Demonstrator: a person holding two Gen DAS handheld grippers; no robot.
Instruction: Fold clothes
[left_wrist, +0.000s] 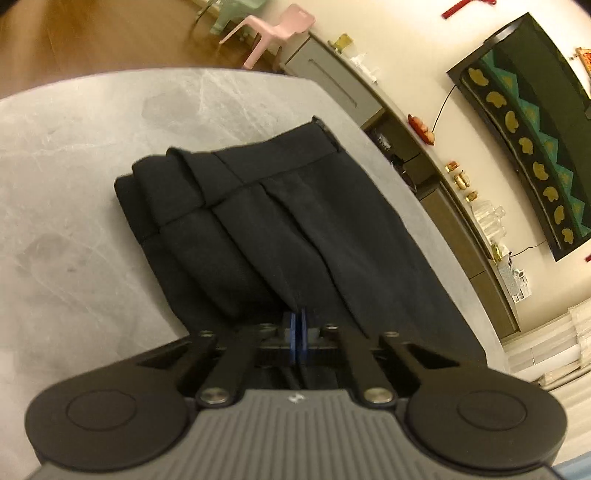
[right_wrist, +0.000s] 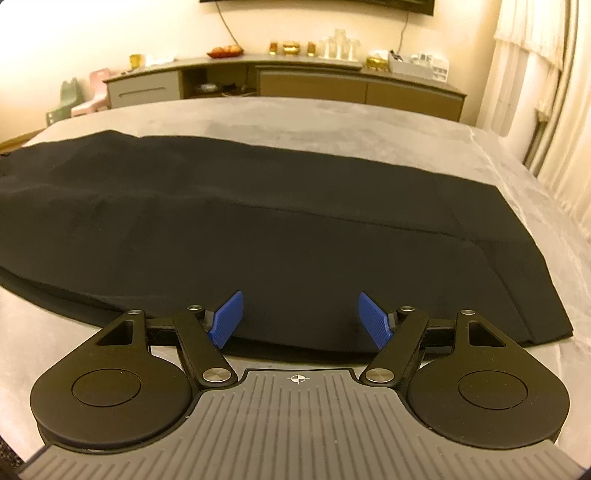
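Black trousers (left_wrist: 266, 221) lie on the grey marble table (left_wrist: 74, 177), their waistband end folded into pleats at the far side. My left gripper (left_wrist: 298, 326) is shut on the trousers at their near edge, and the cloth's creases run together into its blue pads. In the right wrist view the trousers (right_wrist: 258, 221) stretch flat across the table (right_wrist: 332, 118) from left to right. My right gripper (right_wrist: 300, 319) stands open just over their near edge. Its blue pads (right_wrist: 226, 319) are wide apart and press on nothing.
A long sideboard (right_wrist: 314, 85) with glasses and gold ornaments runs along the wall beyond the table. Small pink (left_wrist: 273, 29) and green chairs stand on the wood floor. A dark wall panel (left_wrist: 524, 140) hangs above. Curtains (right_wrist: 554, 92) hang at the right.
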